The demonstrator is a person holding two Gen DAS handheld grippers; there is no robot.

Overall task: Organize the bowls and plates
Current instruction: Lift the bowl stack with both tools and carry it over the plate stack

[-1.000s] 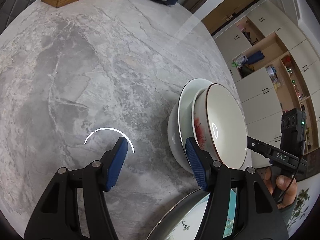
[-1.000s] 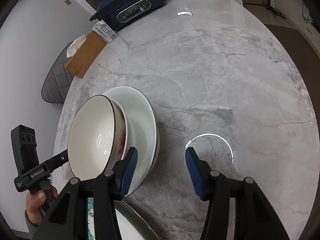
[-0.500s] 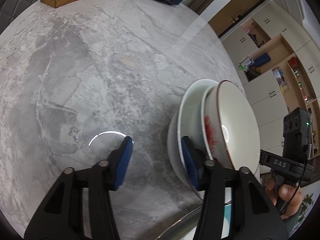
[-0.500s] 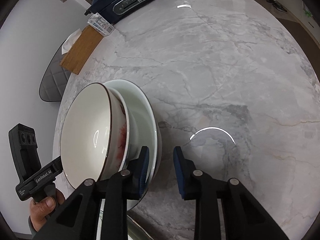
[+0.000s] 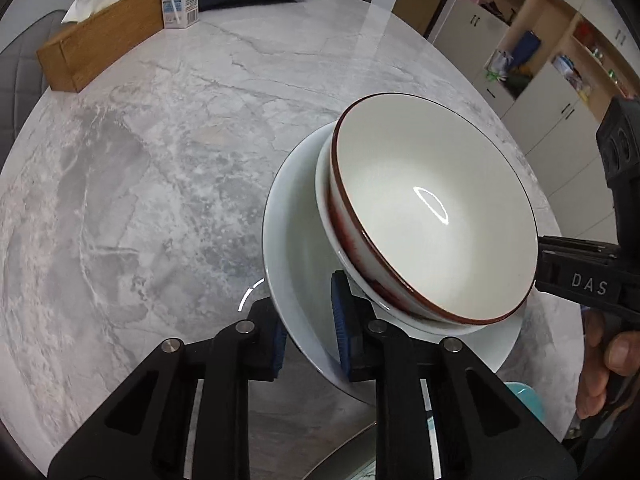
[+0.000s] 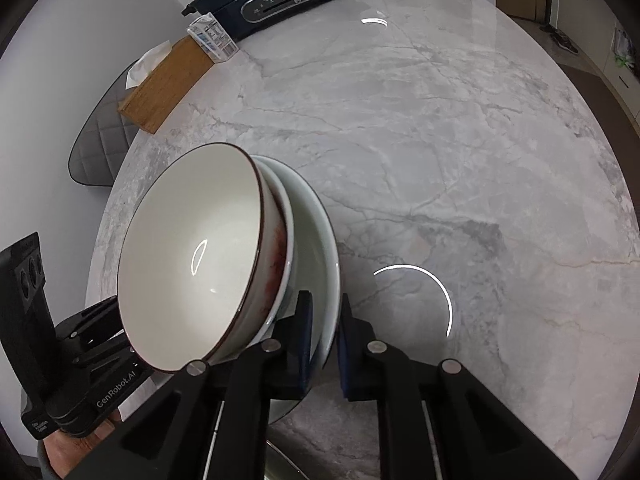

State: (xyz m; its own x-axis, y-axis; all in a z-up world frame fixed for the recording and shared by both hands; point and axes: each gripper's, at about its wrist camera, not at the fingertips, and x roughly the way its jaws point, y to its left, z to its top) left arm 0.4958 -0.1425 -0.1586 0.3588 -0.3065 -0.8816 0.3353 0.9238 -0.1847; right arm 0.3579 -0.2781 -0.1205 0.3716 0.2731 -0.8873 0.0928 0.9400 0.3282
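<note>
both tools bite the plate's thin rim: left tool (image 5: 308, 334) closing at seven o'clock, right tool (image 6: 324, 338) clenched at five. plate (image 5: 296, 240) with bowls (image 5: 432, 208), just off the counter (image 5: 160, 168), is heavy, glazed, slippery, breakable.

The right gripper (image 5: 592, 284), seen beyond the left one's jaws, carries white letters "DAS". The left gripper (image 6: 116, 392), beside the right one's jaws, reads "GenRobot.AI".

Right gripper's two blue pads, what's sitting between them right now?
The pale plate's rim, pinched between the right gripper's pads, shown in the right wrist view.
</note>
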